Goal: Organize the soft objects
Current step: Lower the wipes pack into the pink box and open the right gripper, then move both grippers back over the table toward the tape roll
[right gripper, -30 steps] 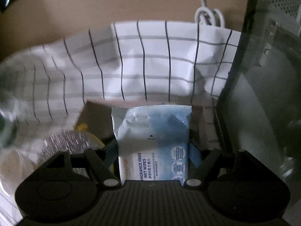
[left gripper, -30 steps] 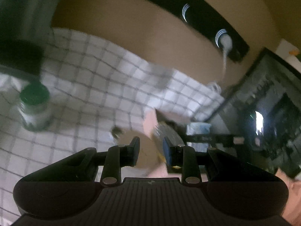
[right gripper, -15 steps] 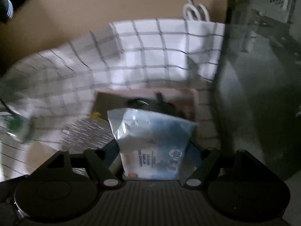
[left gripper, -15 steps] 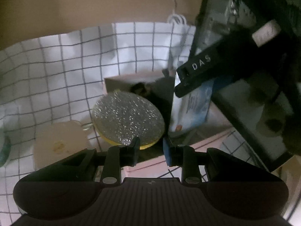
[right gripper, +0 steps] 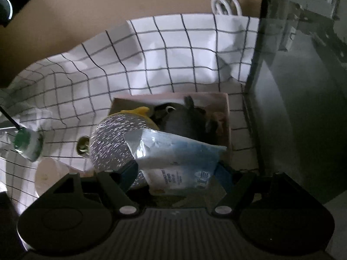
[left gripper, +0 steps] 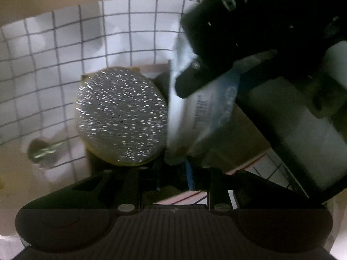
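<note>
The right gripper (right gripper: 176, 169) clamps the wet-wipes pack (right gripper: 177, 151); the left gripper (left gripper: 173, 177), narrowing, holds nothing.

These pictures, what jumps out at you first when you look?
The sparkly silver round sponge, yellow underneath, glitters at the pink box's left end. Beside it, the right gripper holds a pale blue pack of wet wipes over that box, where a dark soft toy lies. A white checked cloth spreads behind everything.

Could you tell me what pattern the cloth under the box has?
The cloth is white with a dark grid; the right wrist view shows it best.
</note>
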A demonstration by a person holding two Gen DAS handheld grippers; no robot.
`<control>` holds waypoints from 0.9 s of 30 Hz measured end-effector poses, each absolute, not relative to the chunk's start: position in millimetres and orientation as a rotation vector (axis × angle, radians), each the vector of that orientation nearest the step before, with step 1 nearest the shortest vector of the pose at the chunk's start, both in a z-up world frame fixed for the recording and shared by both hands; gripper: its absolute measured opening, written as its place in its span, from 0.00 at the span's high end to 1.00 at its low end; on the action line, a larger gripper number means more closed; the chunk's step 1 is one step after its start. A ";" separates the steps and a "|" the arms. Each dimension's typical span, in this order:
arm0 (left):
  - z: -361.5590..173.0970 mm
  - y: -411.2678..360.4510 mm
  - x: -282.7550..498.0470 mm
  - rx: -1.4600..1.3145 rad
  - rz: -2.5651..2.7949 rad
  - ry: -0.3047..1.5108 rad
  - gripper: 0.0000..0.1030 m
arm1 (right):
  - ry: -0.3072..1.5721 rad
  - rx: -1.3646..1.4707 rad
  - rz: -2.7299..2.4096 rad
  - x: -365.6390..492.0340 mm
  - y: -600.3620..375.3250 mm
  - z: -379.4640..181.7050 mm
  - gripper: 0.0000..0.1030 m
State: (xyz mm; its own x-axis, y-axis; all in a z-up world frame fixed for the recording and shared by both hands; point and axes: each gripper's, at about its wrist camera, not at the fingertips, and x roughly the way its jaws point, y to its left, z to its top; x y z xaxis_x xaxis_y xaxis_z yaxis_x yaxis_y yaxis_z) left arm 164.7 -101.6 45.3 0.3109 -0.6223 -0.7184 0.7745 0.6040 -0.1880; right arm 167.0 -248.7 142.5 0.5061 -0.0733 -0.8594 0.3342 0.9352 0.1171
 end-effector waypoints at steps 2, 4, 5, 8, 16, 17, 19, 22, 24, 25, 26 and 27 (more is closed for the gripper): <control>44.4 -103.0 166.3 0.192 -0.954 0.853 0.75 | 1.023 0.250 -0.252 174.2 -242.8 138.6 0.24; 44.8 -103.6 166.2 0.202 -0.950 0.845 0.72 | 1.082 0.226 -0.258 185.8 -239.2 125.3 0.24; 44.8 -103.5 167.0 0.200 -0.947 0.847 0.70 | 1.130 0.221 -0.265 192.0 -237.9 115.9 0.24; 45.6 -102.4 167.8 0.198 -0.936 0.851 0.73 | 1.198 0.245 -0.283 199.4 -236.4 96.9 0.24; 57.0 -88.1 168.8 0.143 -0.956 0.846 0.74 | 0.901 0.136 -0.276 165.6 -215.4 162.8 0.24; 62.4 -83.5 165.9 0.128 -0.963 0.837 0.74 | 0.843 0.113 -0.286 157.5 -211.0 172.0 0.24; 75.1 -73.2 162.0 0.093 -0.981 0.817 0.74 | 0.723 0.056 -0.338 145.3 -200.3 186.9 0.24; 96.9 -50.7 152.8 0.052 -1.001 0.776 0.74 | 0.614 -0.008 -0.386 135.7 -185.1 205.6 0.24; 110.3 -33.8 150.8 0.029 -1.003 0.748 0.74 | 0.600 0.002 -0.374 137.5 -173.9 215.4 0.24; 117.9 -21.7 149.6 0.018 -1.001 0.731 0.74 | 0.586 0.024 -0.363 139.5 -167.0 219.9 0.24; 124.2 -10.9 150.1 0.012 -0.995 0.719 0.74 | 0.574 0.050 -0.347 142.7 -159.4 224.0 0.24; 130.8 1.7 151.3 0.008 -0.981 0.704 0.74 | 0.567 0.079 -0.328 147.1 -151.5 228.7 0.24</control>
State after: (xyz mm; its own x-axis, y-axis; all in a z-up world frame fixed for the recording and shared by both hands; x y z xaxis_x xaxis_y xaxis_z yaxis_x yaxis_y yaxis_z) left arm 151.3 1.7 130.8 0.3554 -0.7570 -0.5483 0.7619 0.5744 -0.2992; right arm 147.1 -151.5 228.7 0.7931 -0.2835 -0.5390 0.3268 0.9450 -0.0162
